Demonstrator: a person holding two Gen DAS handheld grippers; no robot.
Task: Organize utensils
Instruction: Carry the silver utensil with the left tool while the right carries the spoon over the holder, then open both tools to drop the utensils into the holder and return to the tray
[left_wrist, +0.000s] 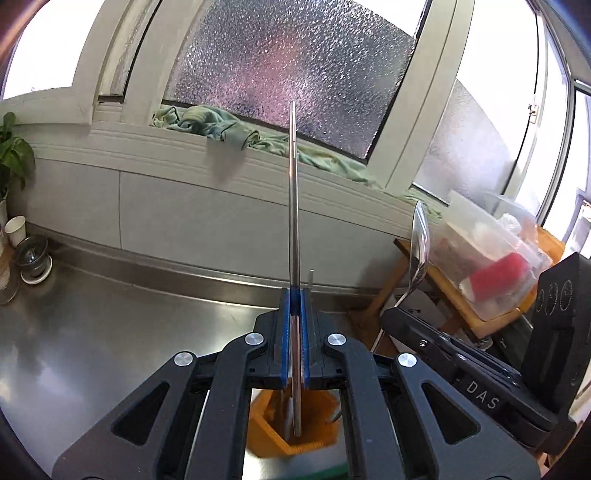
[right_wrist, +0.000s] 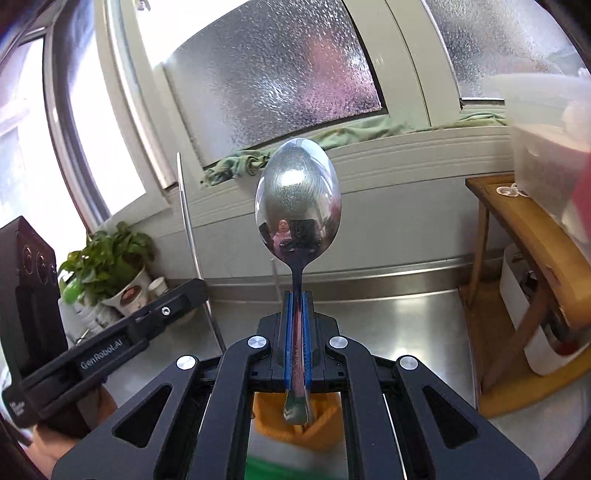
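- Frosted window (left_wrist: 288, 66) fills the back, pale frame, green cloth (left_wrist: 221, 127) bunched along the sill.
- Steel desk (left_wrist: 110, 325) below, shiny, runs to a low back ledge.
- Wooden stool (right_wrist: 517, 221) at the desk's right end, clear plastic box (left_wrist: 491, 254) with something red inside sits on it.
- Potted plant (right_wrist: 110, 258) at the far left of the desk, white paper cup (right_wrist: 158, 286) just beside it.
- Orange holder (left_wrist: 295, 424) sits on the desk under both grippers, seen through the gaps in their frames, blurred.
- Left gripper (left_wrist: 294, 306): jaws pinched on a thin flat metal utensil (left_wrist: 293, 203), seen edge-on, sticks up and forward past the tips; lower end hangs over the holder. Which utensil, can't tell.
- Right gripper (right_wrist: 297, 306): jaws pinched on the spoon (right_wrist: 297, 195) handle, bowl up past the tips, back of bowl to camera, handle end over the holder.
- Both grippers side by side, close, apart; each shows in the other's view.
- Hand (right_wrist: 74, 424) partly visible under the left gripper in the right view.
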